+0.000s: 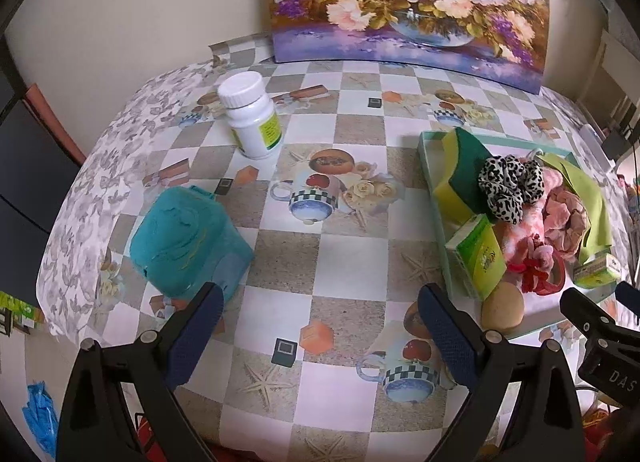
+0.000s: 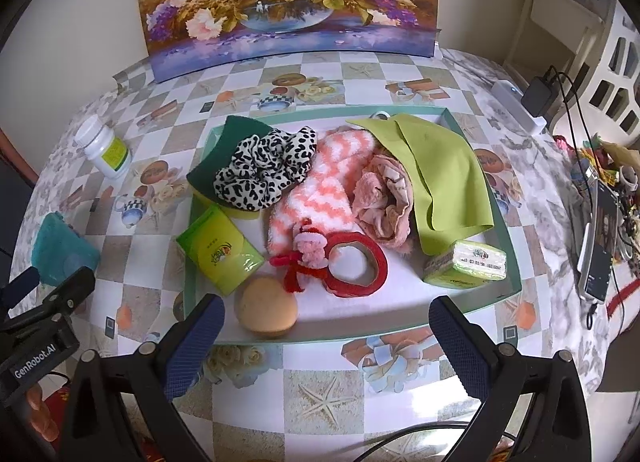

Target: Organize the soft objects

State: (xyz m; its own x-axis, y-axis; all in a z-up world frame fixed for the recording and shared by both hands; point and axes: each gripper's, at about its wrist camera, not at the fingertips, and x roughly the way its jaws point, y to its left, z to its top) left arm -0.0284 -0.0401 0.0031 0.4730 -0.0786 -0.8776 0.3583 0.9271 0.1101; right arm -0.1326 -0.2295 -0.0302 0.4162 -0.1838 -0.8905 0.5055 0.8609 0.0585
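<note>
Right wrist view: soft items filled the tray [image 2: 514, 262].
Both grippers, left gripper [image 1: 320, 318] and right gripper [image 2: 326, 322], hovered with fingers released.

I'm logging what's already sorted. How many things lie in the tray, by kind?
Sponges: 1
Scrunchies: 1
Fuzzy socks: 1
Cloths: 2
Tissue packs: 2
Red rings: 1
Round puffs: 1
Total: 9
</note>
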